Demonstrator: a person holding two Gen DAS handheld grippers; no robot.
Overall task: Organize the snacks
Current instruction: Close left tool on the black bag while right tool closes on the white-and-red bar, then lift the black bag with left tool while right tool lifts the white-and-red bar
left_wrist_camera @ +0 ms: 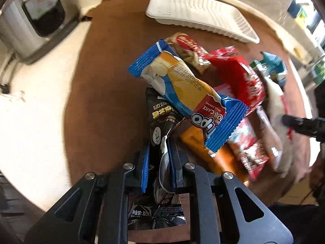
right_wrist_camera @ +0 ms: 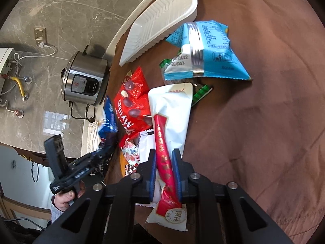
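Observation:
My left gripper (left_wrist_camera: 159, 162) is shut on a black sesame snack packet (left_wrist_camera: 160, 122), held above the brown table. A blue and yellow roll cake packet (left_wrist_camera: 182, 95) rests across the black packet's far end. My right gripper (right_wrist_camera: 164, 171) is shut on a white packet with a red stripe (right_wrist_camera: 170, 122); it shows blurred in the left wrist view (left_wrist_camera: 276, 109). On the table lie a red packet (left_wrist_camera: 241, 77) (right_wrist_camera: 132, 99), a light blue packet (right_wrist_camera: 205, 48), a gold and red packet (left_wrist_camera: 189, 50), an orange packet (left_wrist_camera: 205, 148) and a red and white packet (left_wrist_camera: 247, 148). An empty white tray (left_wrist_camera: 199, 14) (right_wrist_camera: 162, 18) stands at the far side.
A steel rice cooker (left_wrist_camera: 30, 20) (right_wrist_camera: 85, 81) stands on the cream counter at the left. The brown tablecloth (right_wrist_camera: 264, 122) spreads to the right of the snack pile. A green packet (right_wrist_camera: 200, 93) lies partly under the blue one. The left gripper's body (right_wrist_camera: 67, 168) shows at the lower left.

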